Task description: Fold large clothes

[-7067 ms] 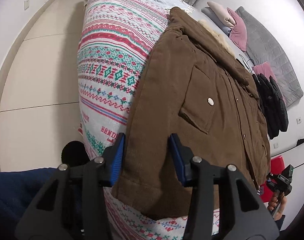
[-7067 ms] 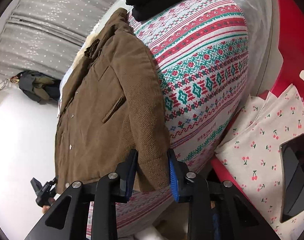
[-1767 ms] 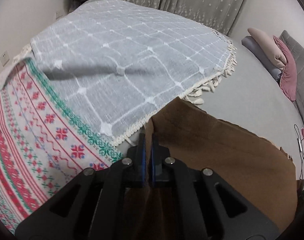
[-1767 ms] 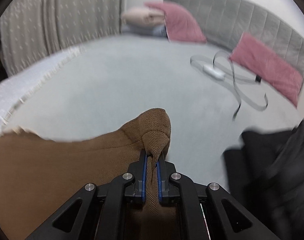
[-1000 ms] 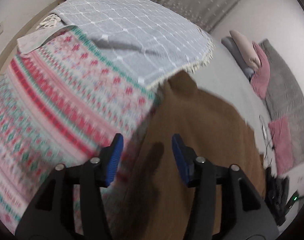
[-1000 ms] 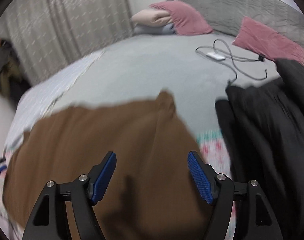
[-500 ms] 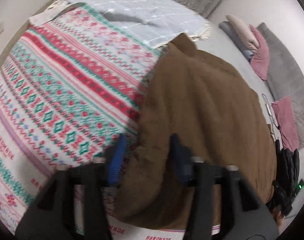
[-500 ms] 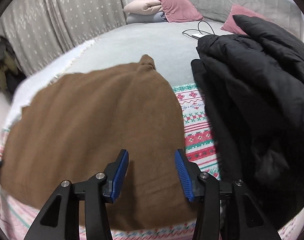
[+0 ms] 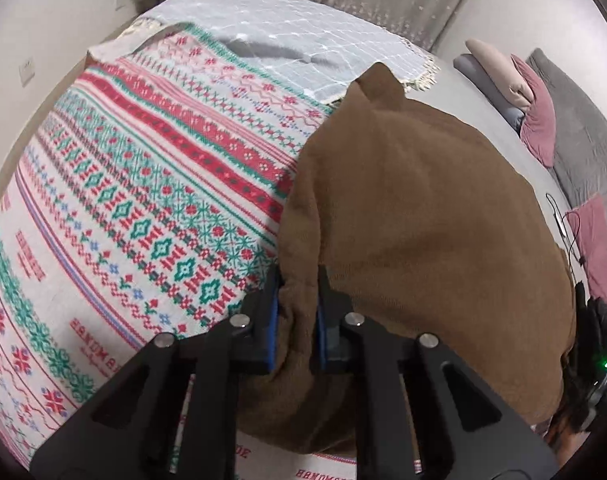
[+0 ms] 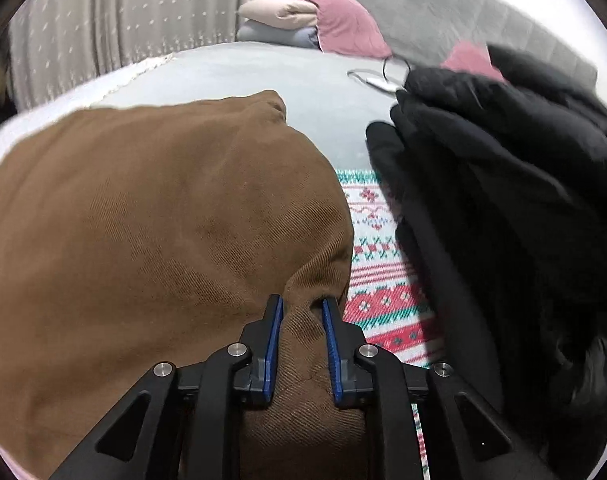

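A brown corduroy jacket (image 9: 423, 220) lies folded over on the patterned blanket (image 9: 143, 200), its plain back side up. In the left wrist view my left gripper (image 9: 298, 280) is at the jacket's near left edge. Its jaws are closing, and a bunched ridge of brown cloth fills the gap between the blue pads. In the right wrist view my right gripper (image 10: 302, 302) is at the near right corner of the jacket (image 10: 143, 220). Its jaws are also closing, with a pinched fold of brown fabric between them.
A black padded coat (image 10: 503, 220) is heaped close on the right of the jacket. Beyond lie a grey checked throw (image 9: 303, 32), the grey bedsheet (image 10: 303, 92), a white cable (image 10: 383, 76) and pink pillows (image 10: 343, 20) by the headboard. Curtains hang behind.
Both grippers let go of the jacket's far corners, opened, drew back and down to the near fold, and have narrowed their jaws onto the brown cloth there.
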Motion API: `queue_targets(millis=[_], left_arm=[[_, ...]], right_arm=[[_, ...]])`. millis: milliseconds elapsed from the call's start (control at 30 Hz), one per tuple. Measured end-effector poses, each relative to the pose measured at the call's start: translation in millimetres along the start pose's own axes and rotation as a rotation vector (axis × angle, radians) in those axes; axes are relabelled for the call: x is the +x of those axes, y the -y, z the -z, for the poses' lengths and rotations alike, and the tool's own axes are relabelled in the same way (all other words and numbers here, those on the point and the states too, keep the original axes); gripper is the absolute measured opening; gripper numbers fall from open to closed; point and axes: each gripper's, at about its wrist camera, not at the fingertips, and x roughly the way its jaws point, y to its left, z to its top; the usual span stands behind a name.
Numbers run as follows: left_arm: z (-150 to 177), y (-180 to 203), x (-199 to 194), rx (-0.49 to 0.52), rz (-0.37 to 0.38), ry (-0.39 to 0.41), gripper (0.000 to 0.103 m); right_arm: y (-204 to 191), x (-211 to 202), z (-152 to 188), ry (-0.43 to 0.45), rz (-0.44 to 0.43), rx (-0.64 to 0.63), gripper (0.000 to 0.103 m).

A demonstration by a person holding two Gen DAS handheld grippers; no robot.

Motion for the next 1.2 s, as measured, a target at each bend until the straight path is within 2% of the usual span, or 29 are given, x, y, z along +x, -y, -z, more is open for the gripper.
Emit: queue_targets(millis=[67,133,167,233,267,300,333,400,433,467,533,567,633,700,767,867,900,967,1100,1200], left_arm=[[0,-1,3,0.003,0.002,-0.001,0.018],[-4,-2,6,0.006,0.025,-0.019,0.023],[-7,-4,6,0.004,0.042,-0.029,0.025],[-14,-18,-1,-0.071,0.098,-0.064,0.036],[-17,-24,-6,-0.121,0.121,-0.084,0.036],[-21,-30,-16,-0.176,0.149,-0.094,0.036],[-23,-32,-27,-0.187,0.157,-0.083,0.036],[-17,-19,-53,-0.108,0.114,-0.035,0.038],[-9,-4,-67,-0.034,0.094,-0.011,0.042],[-1,10,-76,0.028,0.092,0.007,0.046],[21,43,-93,0.166,0.099,0.043,0.058],[32,59,-98,0.220,0.098,0.058,0.060],[50,83,-100,0.302,0.100,0.073,0.060],[68,107,-91,0.403,0.103,0.054,0.060],[80,119,-77,0.474,0.068,0.047,0.060],[84,110,-43,0.483,-0.021,0.020,0.060],[83,104,-36,0.464,-0.010,0.007,0.061],[82,95,-27,0.432,0.028,0.001,0.061],[90,101,-25,0.460,-0.015,0.030,0.061],[90,101,-26,0.464,-0.021,0.036,0.061]], right_arm=[[-4,-1,3,0.017,0.023,-0.017,0.023],[-1,-3,3,0.022,0.005,-0.009,0.023],[3,-4,2,0.017,-0.009,0.013,0.027],[18,-15,-1,-0.015,-0.047,0.109,0.038],[27,-30,-2,-0.035,-0.084,0.177,0.039],[30,-41,-4,-0.032,-0.111,0.204,0.040],[31,-60,-4,-0.011,-0.133,0.210,0.040],[25,-93,-3,0.026,-0.160,0.187,0.043],[19,-106,0,0.029,-0.179,0.176,0.047],[9,-119,6,0.015,-0.219,0.163,0.050],[-10,-130,13,-0.023,-0.288,0.141,0.053],[-19,-133,17,-0.040,-0.311,0.129,0.054],[-39,-133,24,-0.068,-0.363,0.109,0.055],[-54,-126,31,-0.093,-0.382,0.107,0.056],[-61,-116,35,-0.099,-0.394,0.112,0.056],[-62,-100,36,-0.056,-0.349,0.069,0.056],[-63,-94,37,-0.043,-0.330,0.043,0.056],[-64,-81,41,-0.051,-0.351,0.022,0.056],[-64,-59,47,-0.066,-0.393,0.033,0.056],[-66,-62,49,-0.058,-0.391,0.022,0.056]])
